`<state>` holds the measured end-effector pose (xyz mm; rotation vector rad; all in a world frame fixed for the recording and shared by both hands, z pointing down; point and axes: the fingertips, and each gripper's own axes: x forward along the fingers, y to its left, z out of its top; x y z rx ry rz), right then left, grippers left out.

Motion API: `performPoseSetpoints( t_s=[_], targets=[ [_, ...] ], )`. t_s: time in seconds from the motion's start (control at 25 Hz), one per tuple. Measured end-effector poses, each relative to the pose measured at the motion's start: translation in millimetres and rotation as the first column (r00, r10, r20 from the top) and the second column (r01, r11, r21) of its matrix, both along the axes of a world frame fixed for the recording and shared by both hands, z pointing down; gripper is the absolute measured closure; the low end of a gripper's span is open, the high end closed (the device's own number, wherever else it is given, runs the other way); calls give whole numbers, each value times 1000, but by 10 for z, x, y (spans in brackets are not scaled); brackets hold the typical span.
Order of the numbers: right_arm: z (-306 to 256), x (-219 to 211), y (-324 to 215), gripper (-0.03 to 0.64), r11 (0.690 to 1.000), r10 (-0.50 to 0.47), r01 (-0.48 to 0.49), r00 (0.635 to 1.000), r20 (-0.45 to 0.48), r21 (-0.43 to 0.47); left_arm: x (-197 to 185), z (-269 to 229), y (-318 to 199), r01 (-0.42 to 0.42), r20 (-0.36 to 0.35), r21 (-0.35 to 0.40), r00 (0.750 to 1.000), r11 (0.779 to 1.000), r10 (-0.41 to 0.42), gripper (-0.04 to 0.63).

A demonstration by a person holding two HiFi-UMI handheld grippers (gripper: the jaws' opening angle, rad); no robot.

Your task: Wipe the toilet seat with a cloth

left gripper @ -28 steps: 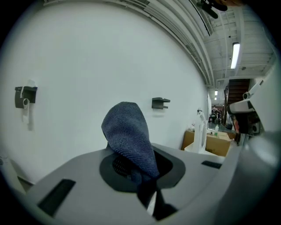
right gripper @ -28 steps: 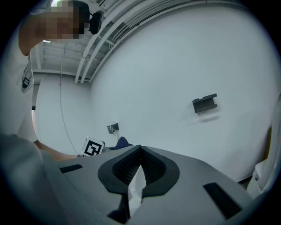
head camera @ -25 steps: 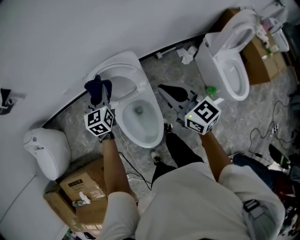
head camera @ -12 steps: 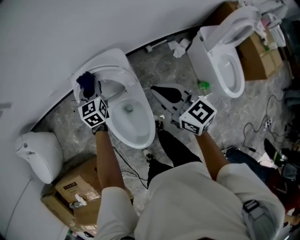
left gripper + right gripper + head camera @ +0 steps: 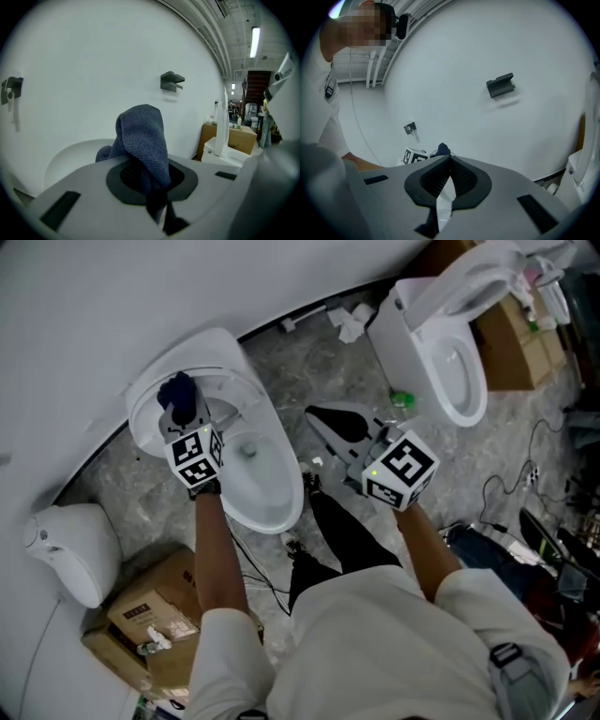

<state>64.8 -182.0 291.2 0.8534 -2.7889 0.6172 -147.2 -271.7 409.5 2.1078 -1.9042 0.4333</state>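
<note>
No print can be read; the label (image 5: 139, 601) on the cardboard box (image 5: 183, 579) is too small to make out.

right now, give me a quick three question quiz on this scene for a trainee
1. True or false: the right gripper is shut and empty.
2. Which holds the dark blue terry cloth? A left gripper; B right gripper; C nothing, it lies on the floor.
3. The cloth is at which end of the nearer white ceramic toilet, back or front?

Key: 1 true; 2 A; 3 back.
</note>
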Motion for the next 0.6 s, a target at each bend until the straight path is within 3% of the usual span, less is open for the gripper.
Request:
performPoseSetpoints(
  t_s=[0.28,0.6],
  targets=[
    [190,197,-4,591,998,63,-63,998,-26,-24,381,303,-59,-90,7,-48,996,995,90,552],
    [434,357,38,591,994,92,-95,995,-49,-58,847,779,39,-191,7,-131,981,973,193,552]
  ],
)
